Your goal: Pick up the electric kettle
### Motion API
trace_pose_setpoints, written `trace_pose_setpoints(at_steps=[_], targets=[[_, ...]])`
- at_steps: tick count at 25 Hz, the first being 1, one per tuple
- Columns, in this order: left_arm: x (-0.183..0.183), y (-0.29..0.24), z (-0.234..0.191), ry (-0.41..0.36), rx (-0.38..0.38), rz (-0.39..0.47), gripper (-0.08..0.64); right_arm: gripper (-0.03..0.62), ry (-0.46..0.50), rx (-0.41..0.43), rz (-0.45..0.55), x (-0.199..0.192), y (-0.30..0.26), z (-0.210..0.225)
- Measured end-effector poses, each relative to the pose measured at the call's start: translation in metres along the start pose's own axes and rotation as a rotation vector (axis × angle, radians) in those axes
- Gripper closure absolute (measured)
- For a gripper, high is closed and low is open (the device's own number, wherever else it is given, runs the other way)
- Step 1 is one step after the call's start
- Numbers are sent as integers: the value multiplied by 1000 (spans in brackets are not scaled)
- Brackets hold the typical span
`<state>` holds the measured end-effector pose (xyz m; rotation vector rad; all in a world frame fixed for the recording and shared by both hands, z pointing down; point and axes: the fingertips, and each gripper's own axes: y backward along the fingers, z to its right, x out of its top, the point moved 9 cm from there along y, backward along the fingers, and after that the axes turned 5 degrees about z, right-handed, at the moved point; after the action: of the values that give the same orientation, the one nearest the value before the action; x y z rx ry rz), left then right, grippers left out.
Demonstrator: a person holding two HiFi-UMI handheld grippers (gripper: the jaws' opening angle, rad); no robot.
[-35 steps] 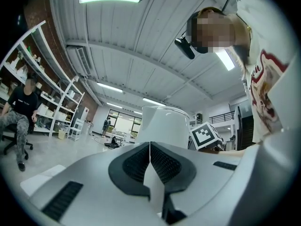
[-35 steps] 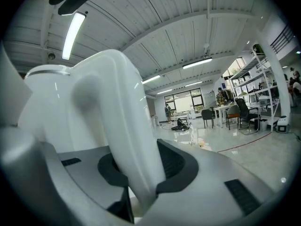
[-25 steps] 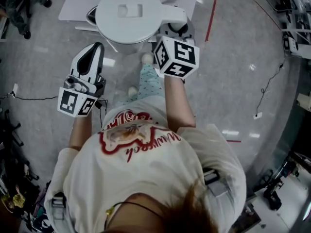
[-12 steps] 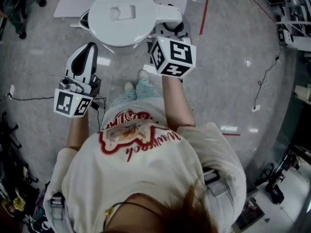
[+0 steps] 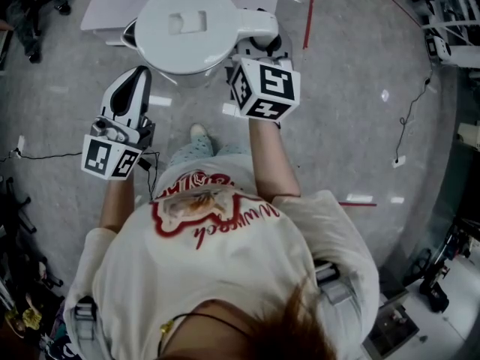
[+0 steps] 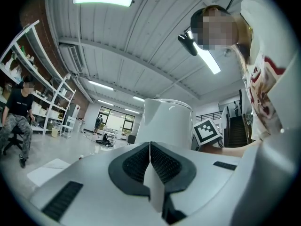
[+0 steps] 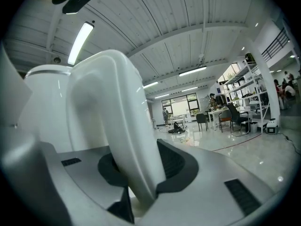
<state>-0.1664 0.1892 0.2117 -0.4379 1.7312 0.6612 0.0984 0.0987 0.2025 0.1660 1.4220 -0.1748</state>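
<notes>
The white electric kettle [image 5: 187, 27] hangs above the floor, seen from the top, its handle [image 5: 257, 23] pointing right. My right gripper [image 5: 259, 49], under its marker cube, is shut on that handle. In the right gripper view the handle [image 7: 117, 121] fills the gap between the dark pads [image 7: 176, 166], with the kettle body [image 7: 42, 107] to the left. My left gripper [image 5: 140, 73] hovers just left of the kettle, apart from it, shut with nothing held. In the left gripper view its pads [image 6: 162, 163] meet, and the kettle [image 6: 167, 121] stands beyond them.
White sheets [image 5: 101, 10] lie on the grey floor beyond the kettle. A red line [image 5: 308, 13] runs at the upper right, and cables [image 5: 411, 122] trail on the right. A seated person [image 6: 16, 114] and shelving [image 6: 47, 102] stand at the left of the room.
Both grippers and the kettle have moved together across the floor; the sheets, the red line and the feet have shifted beneath them. The grip on the handle is unchanged.
</notes>
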Motion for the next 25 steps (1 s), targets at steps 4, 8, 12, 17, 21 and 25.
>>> trace_pose_setpoints(at_steps=[4, 8, 12, 17, 21, 25], targets=[[-3, 8, 37, -13, 19, 17, 547, 491, -20, 17, 20, 6, 30, 16], [-8, 29, 80, -2, 48, 40, 547, 491, -13, 51, 5, 6, 68, 22], [-13, 45, 134, 2, 70, 53, 546, 489, -6, 87, -10, 14, 114, 37], [5, 65, 195, -19, 108, 61, 546, 489, -18, 118, 1, 41, 165, 52], [18, 81, 213, -39, 128, 63, 546, 489, -34, 126, 25, 52, 187, 49], [22, 97, 218, -45, 126, 61, 546, 489, -32, 135, 35, 55, 199, 38]])
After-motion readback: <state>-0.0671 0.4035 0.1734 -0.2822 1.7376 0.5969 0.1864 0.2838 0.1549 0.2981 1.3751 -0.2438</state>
